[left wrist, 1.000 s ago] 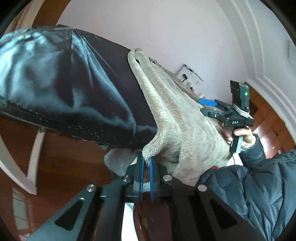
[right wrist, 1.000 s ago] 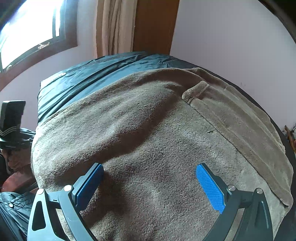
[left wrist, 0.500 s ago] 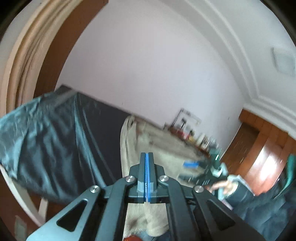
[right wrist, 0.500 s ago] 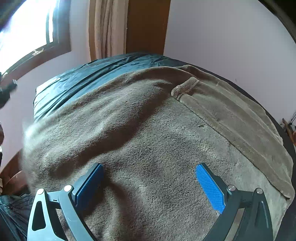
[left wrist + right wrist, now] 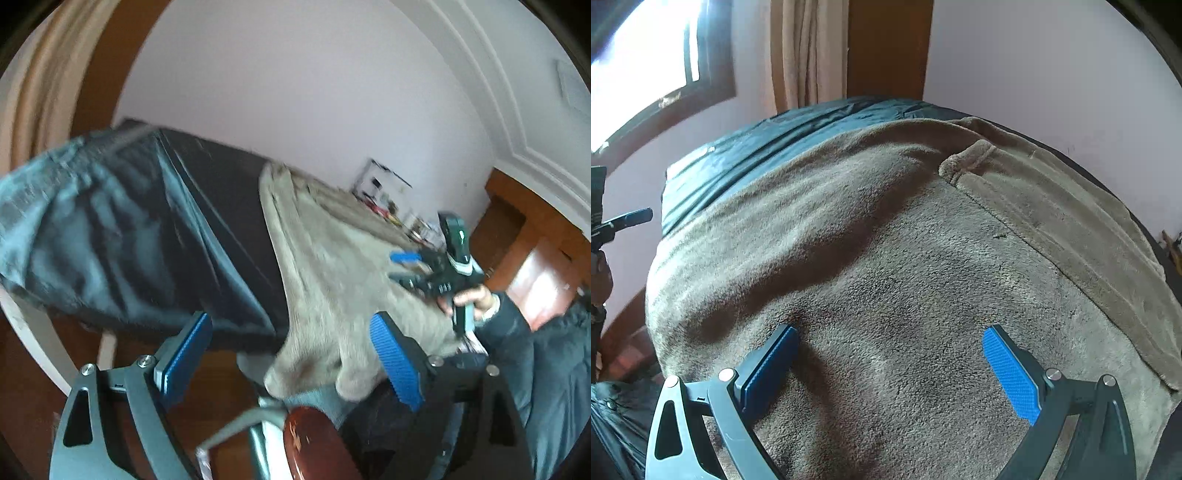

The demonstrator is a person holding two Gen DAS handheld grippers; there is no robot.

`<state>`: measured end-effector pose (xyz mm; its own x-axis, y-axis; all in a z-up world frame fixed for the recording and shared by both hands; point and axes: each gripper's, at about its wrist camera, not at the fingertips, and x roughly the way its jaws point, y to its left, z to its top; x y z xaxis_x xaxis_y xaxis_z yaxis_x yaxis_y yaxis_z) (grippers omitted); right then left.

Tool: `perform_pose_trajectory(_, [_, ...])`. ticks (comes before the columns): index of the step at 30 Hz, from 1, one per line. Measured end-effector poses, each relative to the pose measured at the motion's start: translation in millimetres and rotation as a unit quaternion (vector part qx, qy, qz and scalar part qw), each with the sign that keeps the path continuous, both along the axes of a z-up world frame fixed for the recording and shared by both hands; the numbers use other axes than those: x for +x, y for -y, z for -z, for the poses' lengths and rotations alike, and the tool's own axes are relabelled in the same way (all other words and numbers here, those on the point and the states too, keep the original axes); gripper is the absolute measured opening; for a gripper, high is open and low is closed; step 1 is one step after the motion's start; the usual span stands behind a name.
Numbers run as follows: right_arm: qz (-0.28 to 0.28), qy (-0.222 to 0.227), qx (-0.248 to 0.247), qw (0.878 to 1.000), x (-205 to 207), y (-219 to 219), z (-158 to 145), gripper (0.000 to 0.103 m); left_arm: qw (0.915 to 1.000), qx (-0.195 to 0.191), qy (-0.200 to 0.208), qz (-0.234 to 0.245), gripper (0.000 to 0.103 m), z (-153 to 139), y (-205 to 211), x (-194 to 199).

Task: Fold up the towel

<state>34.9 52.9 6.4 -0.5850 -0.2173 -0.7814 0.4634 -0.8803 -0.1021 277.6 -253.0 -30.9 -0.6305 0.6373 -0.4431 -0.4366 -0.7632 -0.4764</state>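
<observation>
Towel [image 5: 886, 277] spread on dark-covered bed, near corner drooping off edge. Left gripper [image 5: 291, 365] jaws opening, nothing pinched, corner between pads. Right gripper [image 5: 890, 365] spread wide over towel, not gripping. Step: between folds. Next: regrasp both near corners.

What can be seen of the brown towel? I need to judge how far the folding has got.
The towel is a plush grey-brown fleece, spread over a dark shiny cover. One layer already lies folded over another: a lighter hemmed strip shows along its far right side, with a rolled corner at the fold. Soft wrinkles cross the left half. Its near corner droops off the edge. The right gripper hovers open above it; nothing grips it.
</observation>
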Motion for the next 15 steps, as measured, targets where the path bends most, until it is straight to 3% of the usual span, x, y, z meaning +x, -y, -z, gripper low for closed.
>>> perform_pose_trajectory(4, [-0.006, -0.008, 0.015, 1.000, 2, 4, 1, 0.102, 0.9988, 0.023, 0.038, 0.020, 0.086, 35, -4, -7])
perform_pose_trajectory(5, [-0.006, -0.007, 0.015, 1.000, 3, 4, 1, 0.102, 0.9980, 0.032, 0.048, 0.024, 0.081, 42, -5, -11])
perform_pose_trajectory(7, [-0.005, -0.003, 0.010, 1.000, 1, 2, 2, 0.102, 0.9963, 0.045, 0.065, 0.032, 0.060, 56, -8, -19])
perform_pose_trajectory(9, [-0.003, 0.001, 0.005, 1.000, 0, 1, 2, 0.102, 0.9950, 0.050, 0.076, 0.042, 0.054, 66, -13, -26])
perform_pose_trajectory(15, [-0.002, 0.007, 0.000, 1.000, -2, 1, 3, 0.102, 0.9894, 0.093, 0.066, 0.091, 0.054, 74, -30, -35])
